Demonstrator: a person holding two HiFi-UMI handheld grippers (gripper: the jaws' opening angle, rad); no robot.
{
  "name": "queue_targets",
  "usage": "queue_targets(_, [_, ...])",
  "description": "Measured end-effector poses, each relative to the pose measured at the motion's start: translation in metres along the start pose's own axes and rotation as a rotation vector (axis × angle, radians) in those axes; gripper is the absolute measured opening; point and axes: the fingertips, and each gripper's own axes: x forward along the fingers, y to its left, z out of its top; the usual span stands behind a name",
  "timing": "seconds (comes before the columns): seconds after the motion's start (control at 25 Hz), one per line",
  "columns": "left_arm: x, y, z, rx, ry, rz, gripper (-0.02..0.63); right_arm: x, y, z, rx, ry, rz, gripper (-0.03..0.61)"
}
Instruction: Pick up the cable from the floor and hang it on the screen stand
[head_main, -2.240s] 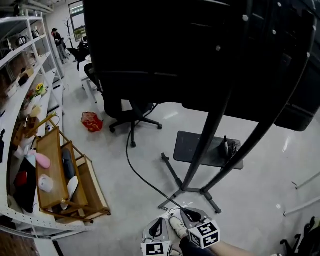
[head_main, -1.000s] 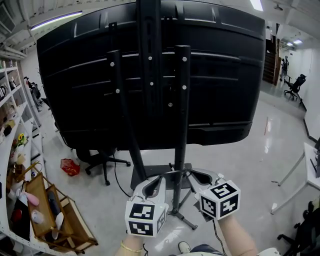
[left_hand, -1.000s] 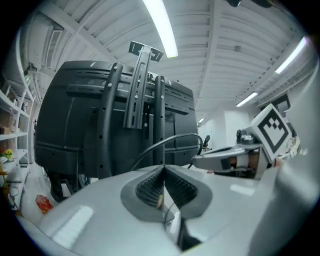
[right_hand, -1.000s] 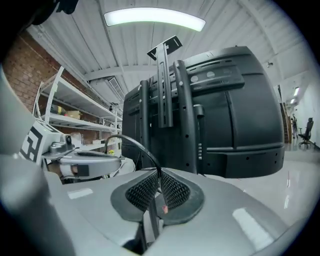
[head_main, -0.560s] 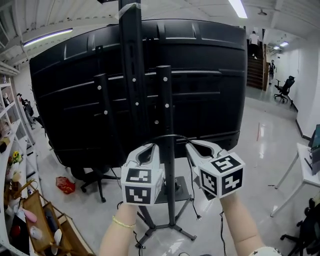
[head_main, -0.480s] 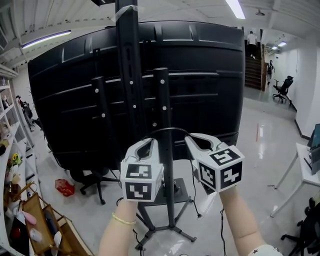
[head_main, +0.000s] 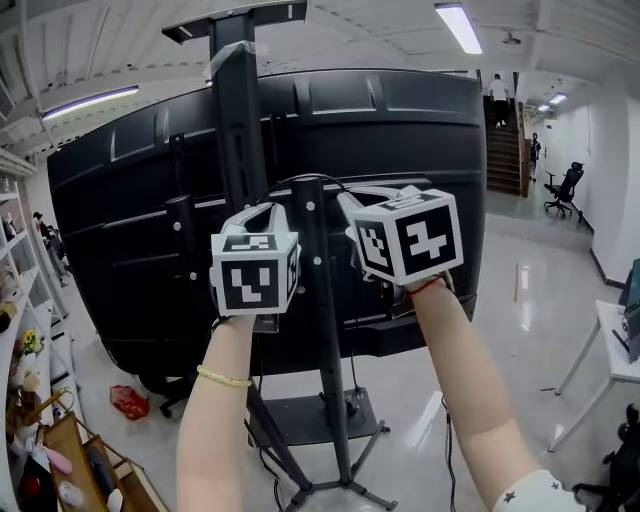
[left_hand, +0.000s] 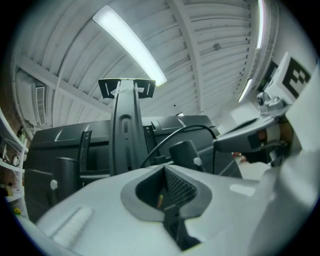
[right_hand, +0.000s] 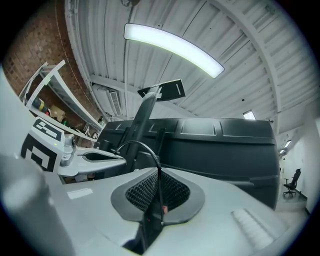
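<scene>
Both claws are up at the back of the screen stand (head_main: 238, 120). The left claw (head_main: 268, 208) and right claw (head_main: 350, 195) are each pinched closed on the cable (head_main: 300, 179), with a short arc of it strung between them. The gripper views agree: the left claw (left_hand: 167, 167) is closed with the cable leaving at its tips, and the right claw (right_hand: 157, 172) is nipped on the thin cable with no gap showing. The arc sits at the top of the shorter upright bar (head_main: 312, 300), but I can't tell whether it's actually over the top or just in front of it. Main risk, as I read it: letting go with the loop on the near side, so it simply falls back to the floor. Second, the bar top looks plain, with no hook visible, so the weight of the cable hanging below the hands could drag the loop off once the claws open. Third, releasing one side first could let the heavier run pull the rest over. Fourth, the pinch on such a thin cable is marginal, so a tug from a snag lower down could slip it early. The screen (head_main: 420, 130) is near the claw tips, so pushing too far forward could knock its back panel.
</scene>
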Motion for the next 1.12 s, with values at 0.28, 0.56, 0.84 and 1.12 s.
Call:
queue_targets(0.28, [0.030,0.007,-0.015,-0.027,0.142,-0.010,0.008,0.043,-0.018,-0.006,0.063,0.169,0.012,0.018])
queue_targets(0.56, [0.019,-0.018,-0.055,0.047,0.166,-0.028,0.008,0.041,-0.015,-0.041,0.104,0.168,0.031,0.025])
queue_targets(0.84, [-0.039,-0.051,-0.105,-0.057,0.119,-0.028,0.008,-0.015,0.026,-0.090,0.014,0.024,0.017,0.013])
queue_targets(1.12, [-0.127,-0.088,-0.188,-0.202,0.096,0.015,0.008,-0.081,0.098,-0.197,0.121,-0.049,0.109,0.000])
